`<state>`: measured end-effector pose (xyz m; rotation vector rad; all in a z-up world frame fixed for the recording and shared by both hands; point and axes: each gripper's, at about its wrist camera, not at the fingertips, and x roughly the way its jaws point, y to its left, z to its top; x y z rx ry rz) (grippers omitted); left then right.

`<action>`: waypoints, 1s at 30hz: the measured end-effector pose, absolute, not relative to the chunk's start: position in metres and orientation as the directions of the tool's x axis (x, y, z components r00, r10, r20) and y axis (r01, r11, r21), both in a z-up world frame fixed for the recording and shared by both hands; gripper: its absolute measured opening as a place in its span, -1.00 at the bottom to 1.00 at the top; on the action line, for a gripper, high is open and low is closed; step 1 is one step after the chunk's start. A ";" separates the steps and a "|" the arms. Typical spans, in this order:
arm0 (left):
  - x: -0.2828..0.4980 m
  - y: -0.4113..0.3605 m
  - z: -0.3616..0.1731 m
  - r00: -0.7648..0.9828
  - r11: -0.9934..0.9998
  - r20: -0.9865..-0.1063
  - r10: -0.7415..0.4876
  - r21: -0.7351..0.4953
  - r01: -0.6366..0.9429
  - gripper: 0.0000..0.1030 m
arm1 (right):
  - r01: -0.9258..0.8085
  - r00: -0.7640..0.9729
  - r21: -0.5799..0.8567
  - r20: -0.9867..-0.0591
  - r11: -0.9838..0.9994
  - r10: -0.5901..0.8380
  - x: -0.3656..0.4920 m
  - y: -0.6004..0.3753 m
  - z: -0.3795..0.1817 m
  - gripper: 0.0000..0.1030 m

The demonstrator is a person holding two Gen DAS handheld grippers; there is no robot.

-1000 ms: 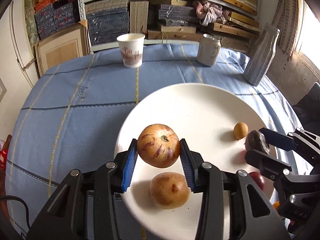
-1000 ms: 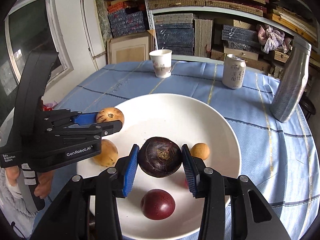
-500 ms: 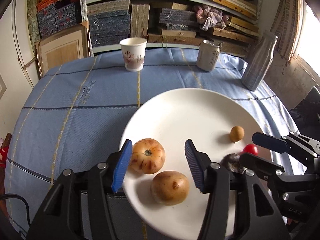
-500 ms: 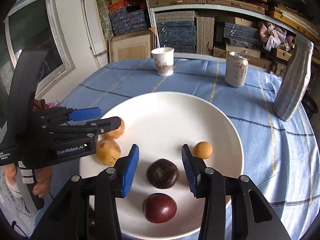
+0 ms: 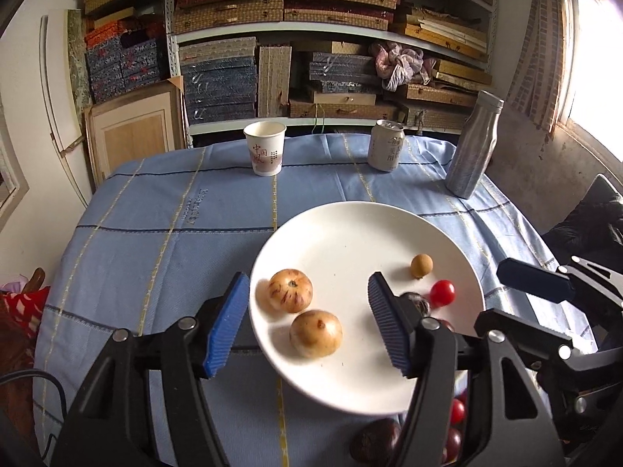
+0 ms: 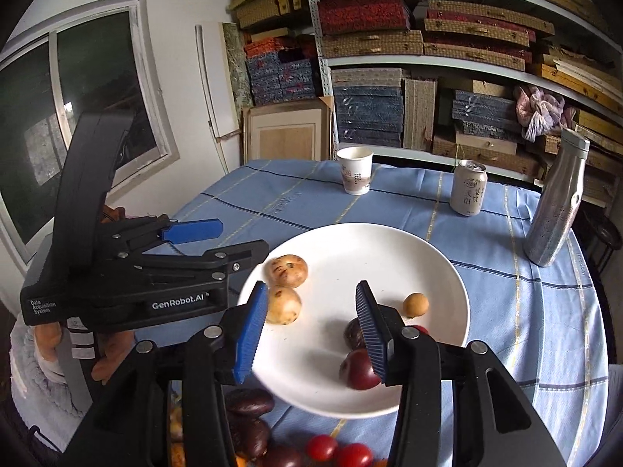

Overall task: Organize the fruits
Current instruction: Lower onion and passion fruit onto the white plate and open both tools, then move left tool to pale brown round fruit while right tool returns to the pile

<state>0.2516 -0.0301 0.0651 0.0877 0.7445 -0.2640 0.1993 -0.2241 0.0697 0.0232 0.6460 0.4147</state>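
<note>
1. The plate (image 5: 350, 233) lies just ahead of and below both grippers. It holds two yellow fruits, a small tan fruit (image 5: 421, 265), a cherry tomato (image 5: 442, 293) and dark fruits partly hidden by the fingers.
2. The left gripper (image 5: 307, 325) hangs above the plate's near left part. Its jaws are opening, with nothing pinched. The streaked fruit (image 5: 290, 290) and the plain yellow fruit (image 5: 315, 333) lie on the plate below the gap, untouched.
3. The right gripper (image 6: 311, 334) hangs above the plate's near right part, jaws opening and empty. A dark purple fruit (image 6: 352, 333) and a reddish one (image 6: 359, 368) lie on the plate by its right finger, partly hidden behind it.
4. Below the right gripper, off the plate's near rim, more dark fruits (image 6: 249, 402) and cherry tomatoes (image 6: 321, 446) wait on the cloth (image 6: 506, 311).
5. Beyond the plate stand a paper cup (image 5: 264, 148), a can (image 5: 386, 145) and a bottle (image 5: 473, 150), well apart from both grippers.
6. Risks, as I judge them:
   - Round fruits may roll on the smooth plate and slip over its rim if a finger nudges them.
   - The two grippers work close together, so they may knock each other.
   - A hard squeeze could burst a tomato.
</note>
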 end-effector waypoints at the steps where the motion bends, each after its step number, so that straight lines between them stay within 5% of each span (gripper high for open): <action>1: 0.243 -0.029 0.065 0.712 0.965 -0.674 -0.198 -0.006 0.263 0.22 | -0.371 0.721 0.149 -0.576 0.917 0.385 0.193 -0.224 0.071 -0.01; 19: 0.125 0.020 0.006 0.725 0.983 -0.685 -0.075 0.070 0.168 0.40 | -0.220 0.760 0.315 -0.538 0.923 0.365 0.089 -0.292 0.010 0.16; 30: 0.100 0.020 -0.017 0.664 0.962 -0.734 -0.142 0.054 0.266 0.40 | -0.154 0.763 0.350 -0.552 0.924 0.336 0.076 -0.311 -0.010 0.29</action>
